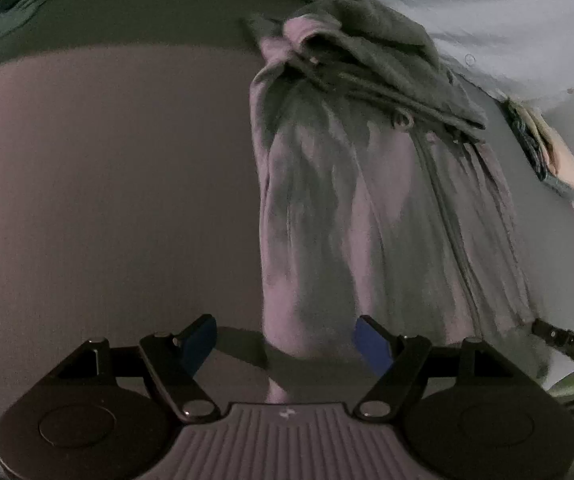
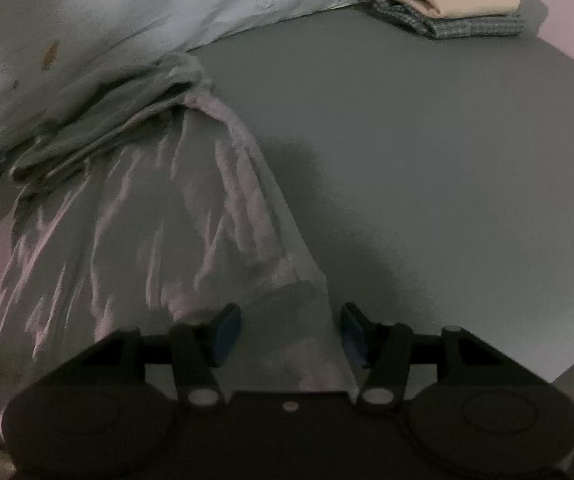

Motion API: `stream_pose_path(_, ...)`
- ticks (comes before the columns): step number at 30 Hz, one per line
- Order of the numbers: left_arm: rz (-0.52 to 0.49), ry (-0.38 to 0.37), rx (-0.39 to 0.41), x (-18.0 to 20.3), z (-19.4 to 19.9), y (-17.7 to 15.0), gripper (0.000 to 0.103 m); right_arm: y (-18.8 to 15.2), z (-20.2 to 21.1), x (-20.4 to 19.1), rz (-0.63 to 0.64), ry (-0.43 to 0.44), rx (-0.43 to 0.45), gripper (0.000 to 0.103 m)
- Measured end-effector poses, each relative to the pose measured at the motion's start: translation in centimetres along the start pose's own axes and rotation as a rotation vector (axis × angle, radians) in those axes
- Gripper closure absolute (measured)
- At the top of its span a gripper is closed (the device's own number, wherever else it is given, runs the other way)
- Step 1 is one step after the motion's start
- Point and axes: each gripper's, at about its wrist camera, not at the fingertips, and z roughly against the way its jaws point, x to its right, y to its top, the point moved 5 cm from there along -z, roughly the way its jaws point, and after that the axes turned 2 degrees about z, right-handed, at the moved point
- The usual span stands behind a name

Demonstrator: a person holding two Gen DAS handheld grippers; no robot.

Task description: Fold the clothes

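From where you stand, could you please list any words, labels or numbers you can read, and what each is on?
"DAE", uncertain: pale letters on the black strap at the right edge, too blurred to trust.
Small pale logo mark on the left claw body: a symbol, no letters.
Garment: nothing readable.

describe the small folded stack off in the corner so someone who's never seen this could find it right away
Start from the wide grey surface and follow it to its far edge, away from the wrinkled garment spread before both claws. There lies the folded stack: a cream piece on a checked one, the only neatly squared fabric in view.
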Motion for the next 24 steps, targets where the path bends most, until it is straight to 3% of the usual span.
stream_pose_path(4, 0.097, 0.031, 0.008, 0.1, 0.8, -1.9, 0.026, -0.5, 0.6, 0.4, 0.098, 0.033, -0.045, 0.045)
stream_pose_path(7, 0.059, 0.051, -0.008, 1.4, 0.2, -2.5, 0.025, -1.1, 1.0, 0.8, 0.129, 0.050, -0.036, 0.045)
stream_pose_path(13, -0.036, 0.104, -0.032, 3.4, -0.4, -3.8, 0.025, -2.4, 1.3, 0.0, 0.248, -0.001, -0.022, 0.042)
stream_pose_path(14, -0.050, 0.112, -0.027, 3.6, -0.4, -3.8, 0.028, -2.4, 1.4, 0.1, 0.249, -0.001, -0.020, 0.043)
stream_pose_path(15, -0.063, 0.117, -0.020, 3.8, -0.3, -3.9, 0.040, -2.4, 1.5, 0.2, 0.252, 0.001, -0.017, 0.048)
stream_pose_path(16, -0.076, 0.122, -0.013, 4.0, -0.2, -3.9, 0.044, -2.4, 1.6, 0.2, 0.256, 0.010, -0.012, 0.074)
stream_pose_path(17, -0.087, 0.127, -0.007, 4.2, -0.2, -4.0, 0.055, -2.3, 1.7, 0.0, 0.260, 0.023, -0.006, 0.089)
stream_pose_path(18, -0.093, 0.132, 0.000, 4.2, -0.1, -4.0, 0.071, -2.3, 1.9, -0.1, 0.266, 0.033, 0.001, 0.095)
stream_pose_path(20, -0.074, 0.147, 0.016, 3.9, 0.1, -3.7, 0.096, -2.0, 2.3, -0.6, 0.273, 0.049, 0.022, 0.099)
stream_pose_path(24, 0.119, 0.053, 0.081, 2.0, 1.8, -2.6, 0.099, 0.3, 4.7, 0.0, 0.145, 0.167, 0.099, 0.100)
